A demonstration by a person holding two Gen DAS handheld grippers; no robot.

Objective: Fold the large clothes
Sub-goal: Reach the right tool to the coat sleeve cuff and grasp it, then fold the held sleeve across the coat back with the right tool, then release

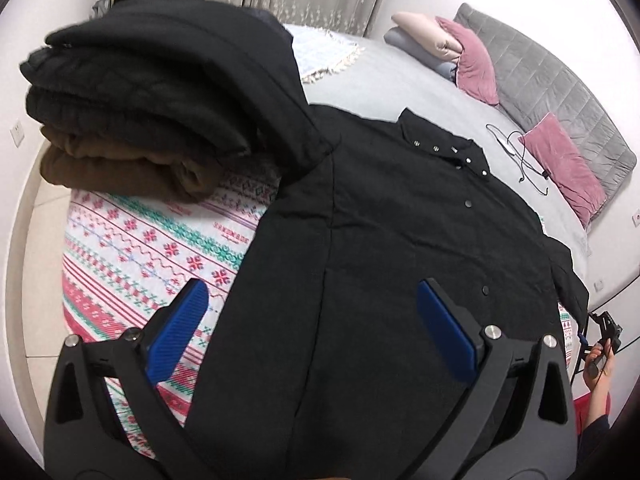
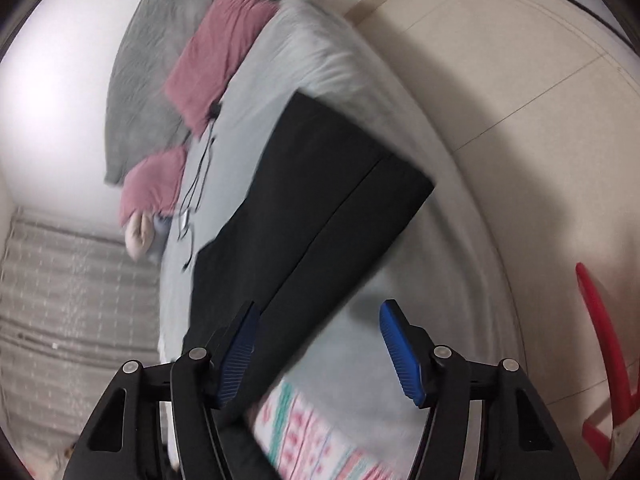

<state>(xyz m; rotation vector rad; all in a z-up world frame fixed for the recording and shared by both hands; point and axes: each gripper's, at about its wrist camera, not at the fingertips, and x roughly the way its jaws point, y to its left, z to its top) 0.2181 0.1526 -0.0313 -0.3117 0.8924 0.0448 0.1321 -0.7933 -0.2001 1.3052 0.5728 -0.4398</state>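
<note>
A large black button-up garment (image 1: 400, 220) lies spread flat on the bed, collar toward the headboard. My left gripper (image 1: 312, 286) hovers over its lower left part, jaws wide open, nothing between the blue pads (image 1: 180, 332). In the blurred right wrist view a flat black sleeve or panel of the garment (image 2: 320, 184) stretches across the grey sheet. My right gripper (image 2: 320, 306) stands open just above its near end, the left pad (image 2: 238, 356) over the black cloth, not pressing it. A hand holds that right gripper (image 1: 606, 330) at the garment's right edge.
A stack of folded black and brown clothes (image 1: 132, 92) sits on the patterned blanket (image 1: 152, 248) at the left. Pink pillows (image 1: 560, 160) and a black cable (image 1: 524, 160) lie near the grey headboard (image 1: 552, 80). Tiled floor (image 2: 500, 80) and a red object (image 2: 604, 340) border the bed.
</note>
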